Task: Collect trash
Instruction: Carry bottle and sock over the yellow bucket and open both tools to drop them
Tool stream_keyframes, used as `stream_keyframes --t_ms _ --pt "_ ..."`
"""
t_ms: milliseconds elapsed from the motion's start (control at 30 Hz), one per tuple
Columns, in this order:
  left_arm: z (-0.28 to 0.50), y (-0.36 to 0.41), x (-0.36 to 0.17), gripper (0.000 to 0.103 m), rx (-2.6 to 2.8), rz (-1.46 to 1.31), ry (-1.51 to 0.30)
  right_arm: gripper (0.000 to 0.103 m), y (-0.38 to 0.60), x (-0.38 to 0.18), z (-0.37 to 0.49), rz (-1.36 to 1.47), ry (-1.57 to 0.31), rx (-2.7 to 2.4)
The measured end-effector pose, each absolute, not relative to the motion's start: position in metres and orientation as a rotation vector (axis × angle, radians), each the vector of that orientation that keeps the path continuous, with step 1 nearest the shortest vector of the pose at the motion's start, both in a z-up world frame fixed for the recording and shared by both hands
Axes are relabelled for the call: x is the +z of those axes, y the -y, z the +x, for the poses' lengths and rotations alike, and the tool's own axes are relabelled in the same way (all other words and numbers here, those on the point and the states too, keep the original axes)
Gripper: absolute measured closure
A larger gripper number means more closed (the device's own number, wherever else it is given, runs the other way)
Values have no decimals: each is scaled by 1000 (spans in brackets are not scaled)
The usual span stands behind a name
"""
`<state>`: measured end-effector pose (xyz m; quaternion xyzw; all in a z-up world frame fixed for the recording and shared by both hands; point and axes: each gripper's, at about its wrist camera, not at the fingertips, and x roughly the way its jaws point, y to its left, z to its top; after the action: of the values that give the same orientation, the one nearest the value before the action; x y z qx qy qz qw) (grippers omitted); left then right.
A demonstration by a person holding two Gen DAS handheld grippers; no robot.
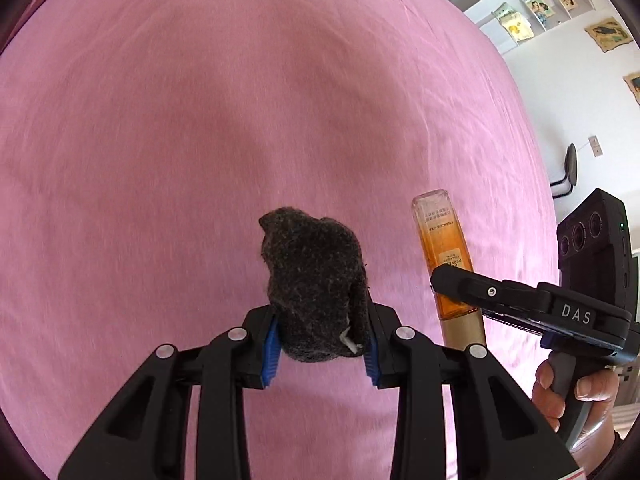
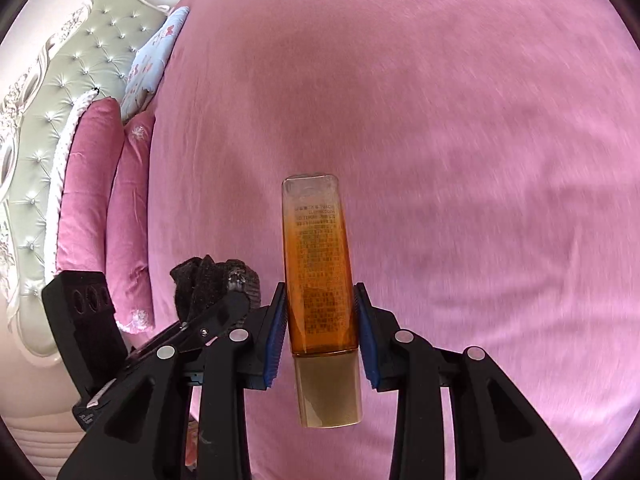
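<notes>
My left gripper is shut on a dark grey fuzzy wad, which sticks up between its blue pads above the pink bed sheet. My right gripper is shut on an orange see-through tube with a gold cap at its near end. In the left wrist view the right gripper shows at the right with the orange tube in it and a hand on its grip. In the right wrist view the left gripper shows at the lower left, carrying the grey wad.
The pink sheet fills both views. Pink pillows, a blue patterned pillow and a tufted headboard lie at the left in the right wrist view. A white wall with pictures and a chair stand beyond the bed's right edge.
</notes>
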<state>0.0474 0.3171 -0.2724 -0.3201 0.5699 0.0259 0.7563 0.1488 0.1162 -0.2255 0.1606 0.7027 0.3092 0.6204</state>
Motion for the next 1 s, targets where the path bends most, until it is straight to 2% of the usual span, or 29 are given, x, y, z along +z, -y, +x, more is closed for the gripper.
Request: stream_keyframes --t_ms 233,700,1000 --pt "-13 -240 -225 70 -85 -708 -1332 71 -34 -172 46 481 -1608 589" --pt "-55 -43 -140 69 -465 -282 -1414 71 166 -121 -95 782 -1469 238" --pt "-101 124 -133 69 -698 -83 -1473 71 302 -114 -188 959 -1333 34"
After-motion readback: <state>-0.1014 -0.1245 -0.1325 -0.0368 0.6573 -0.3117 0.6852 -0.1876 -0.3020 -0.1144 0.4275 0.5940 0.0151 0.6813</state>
